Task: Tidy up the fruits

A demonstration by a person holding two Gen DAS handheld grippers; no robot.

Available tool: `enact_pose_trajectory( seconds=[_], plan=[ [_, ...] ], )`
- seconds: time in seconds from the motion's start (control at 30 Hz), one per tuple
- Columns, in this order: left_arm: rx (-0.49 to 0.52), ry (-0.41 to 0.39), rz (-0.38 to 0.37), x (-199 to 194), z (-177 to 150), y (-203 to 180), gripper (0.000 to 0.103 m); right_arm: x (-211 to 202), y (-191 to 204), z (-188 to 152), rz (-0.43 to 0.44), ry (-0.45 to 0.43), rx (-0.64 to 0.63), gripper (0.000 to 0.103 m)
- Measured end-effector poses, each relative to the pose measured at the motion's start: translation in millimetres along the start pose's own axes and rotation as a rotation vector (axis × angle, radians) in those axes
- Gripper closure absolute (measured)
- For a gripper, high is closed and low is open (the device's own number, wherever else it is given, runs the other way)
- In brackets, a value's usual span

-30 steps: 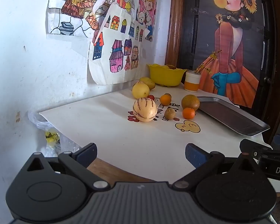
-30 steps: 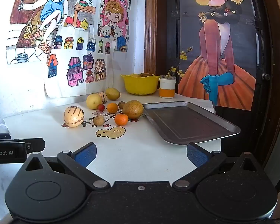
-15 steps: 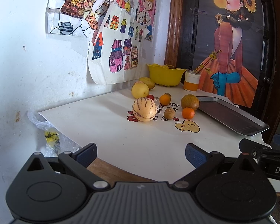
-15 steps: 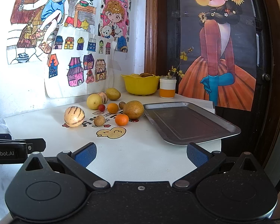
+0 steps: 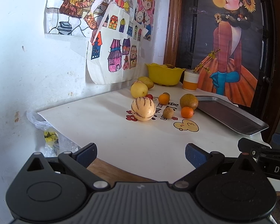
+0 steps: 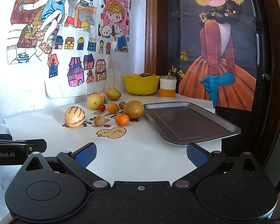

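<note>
Left gripper (image 5: 141,154) spread wide, empty, at near table edge. Fruits left of metal tray (image 6: 188,123): striped melon (image 6: 74,116), lemon (image 6: 94,101), small brown fruit (image 6: 99,120), tangerine (image 6: 122,119), russet pear (image 6: 133,109) touching tray rim. Right gripper (image 6: 141,154) spread wide, empty, before tray.

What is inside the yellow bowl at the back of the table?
Above the rim of the yellow bowl, only the tops of some yellowish and brownish pieces show. The bowl's wall covers everything lower, so their kind and number cannot be told.
</note>
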State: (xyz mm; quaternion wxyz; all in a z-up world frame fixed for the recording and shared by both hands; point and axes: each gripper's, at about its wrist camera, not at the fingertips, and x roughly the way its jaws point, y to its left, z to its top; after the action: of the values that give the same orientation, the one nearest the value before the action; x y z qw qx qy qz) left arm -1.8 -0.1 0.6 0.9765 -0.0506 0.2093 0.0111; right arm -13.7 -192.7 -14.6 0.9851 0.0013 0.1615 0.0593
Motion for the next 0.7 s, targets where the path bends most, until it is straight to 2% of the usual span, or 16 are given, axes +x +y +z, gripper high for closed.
enact_pose_trajectory(
  seconds=[0.7],
  plan=[
    [-0.001,0.008,0.004,0.8,-8.3,-9.4,0.0,2.4,2.2,-0.2,0.0,0.005,-0.002,0.001]
  ],
)
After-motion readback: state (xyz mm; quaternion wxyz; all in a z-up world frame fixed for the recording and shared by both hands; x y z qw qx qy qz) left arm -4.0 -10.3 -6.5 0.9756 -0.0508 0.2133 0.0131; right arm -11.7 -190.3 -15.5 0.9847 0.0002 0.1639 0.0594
